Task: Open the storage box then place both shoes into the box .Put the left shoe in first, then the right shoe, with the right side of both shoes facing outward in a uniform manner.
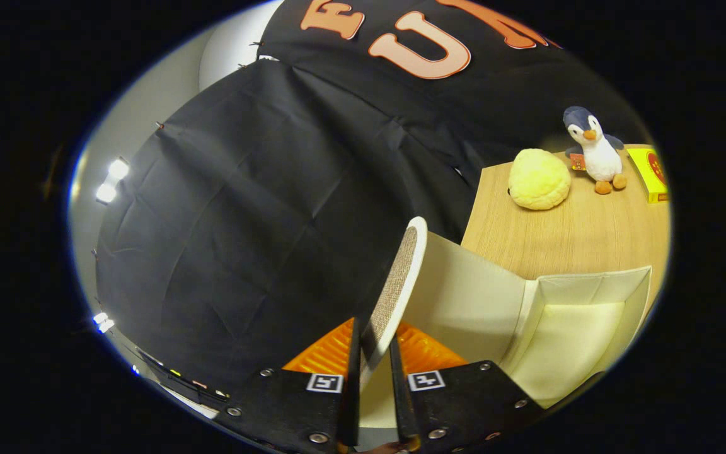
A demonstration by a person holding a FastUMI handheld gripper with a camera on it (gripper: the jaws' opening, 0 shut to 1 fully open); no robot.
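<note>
Held upright between the two fingers of the gripper point(372, 359), clenched on it from both sides: a flat shoe with a white rim and a tan woven face point(397, 284), its rounded end rising well beyond the fingertips. Just beside the shoe and touching nothing of the fingers, the open cream storage box point(580, 315), lid flap point(464, 296) raised, pale interior exposed, standing at the near edge of the light wooden worktop point(583, 233). Farther back on that worktop, near its far edge: a round yellow plush ball point(538, 179), then a small plush penguin in grey-blue and white with orange feet point(595, 150) just beside it, then a flat yellow carton point(650, 173) at the far corner. Behind all, the black cloth wall point(262, 208) of the booth, with bright white lamps point(111, 180) at its side.
</note>
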